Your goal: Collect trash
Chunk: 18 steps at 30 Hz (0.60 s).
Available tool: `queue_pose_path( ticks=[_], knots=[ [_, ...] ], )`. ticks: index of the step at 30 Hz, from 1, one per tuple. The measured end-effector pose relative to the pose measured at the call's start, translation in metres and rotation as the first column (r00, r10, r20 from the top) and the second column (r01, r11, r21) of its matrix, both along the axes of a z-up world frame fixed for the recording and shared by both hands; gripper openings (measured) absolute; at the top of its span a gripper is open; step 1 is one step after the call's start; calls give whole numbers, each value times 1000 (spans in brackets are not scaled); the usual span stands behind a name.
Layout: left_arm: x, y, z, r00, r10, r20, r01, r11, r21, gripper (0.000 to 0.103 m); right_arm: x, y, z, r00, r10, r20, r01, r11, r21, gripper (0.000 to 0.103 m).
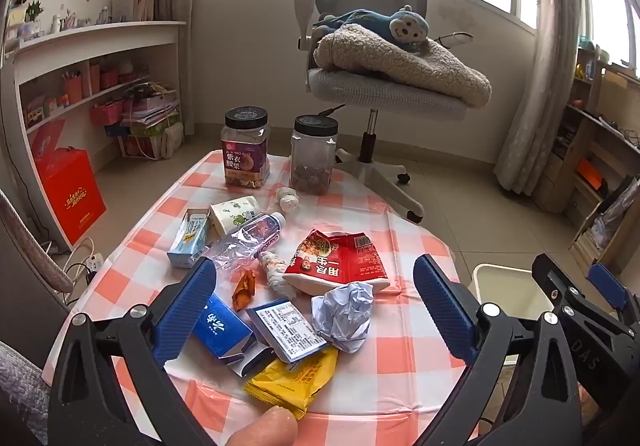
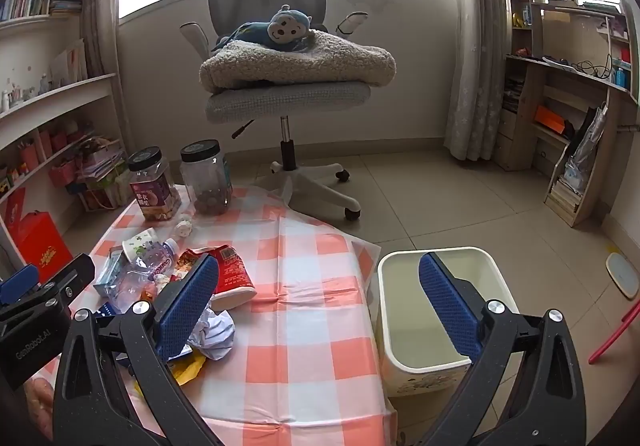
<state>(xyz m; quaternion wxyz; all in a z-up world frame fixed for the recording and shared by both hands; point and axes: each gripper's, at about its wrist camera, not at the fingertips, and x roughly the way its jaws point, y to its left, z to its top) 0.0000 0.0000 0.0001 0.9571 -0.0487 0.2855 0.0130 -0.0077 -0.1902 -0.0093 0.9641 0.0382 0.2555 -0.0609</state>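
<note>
Trash lies on the checked tablecloth [image 1: 400,326]: a crumpled white paper ball [image 1: 344,316], a red snack bag [image 1: 340,260], a crushed clear bottle [image 1: 244,238], a yellow packet [image 1: 296,380], a blue carton [image 1: 220,328], a label card [image 1: 286,328] and small cartons [image 1: 192,238]. My left gripper [image 1: 316,310] is open above the pile, empty. My right gripper [image 2: 320,306] is open and empty, between the paper ball [image 2: 214,332] and the cream bin [image 2: 432,310] beside the table. The red bag [image 2: 232,274] shows there too.
Two black-lidded jars [image 1: 245,148] [image 1: 313,156] stand at the table's far edge. A grey office chair [image 1: 380,86] with a blanket and plush toy stands behind. Shelves [image 1: 80,86] line the left wall, a red gift bag [image 1: 68,186] on the floor.
</note>
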Motion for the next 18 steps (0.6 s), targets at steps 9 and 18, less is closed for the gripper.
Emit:
queue_pose_path(
  ticks=[9, 18],
  knots=[
    [-2, -5, -2, 1000, 2, -4, -2, 1000, 2, 96, 0, 1, -1, 1000, 1, 3, -1, 1000, 1, 96],
    [-1, -4, -4, 1000, -1, -6, 1, 1000, 2, 96, 2, 2, -2, 1000, 2, -9, -2, 1000, 2, 96]
  ],
)
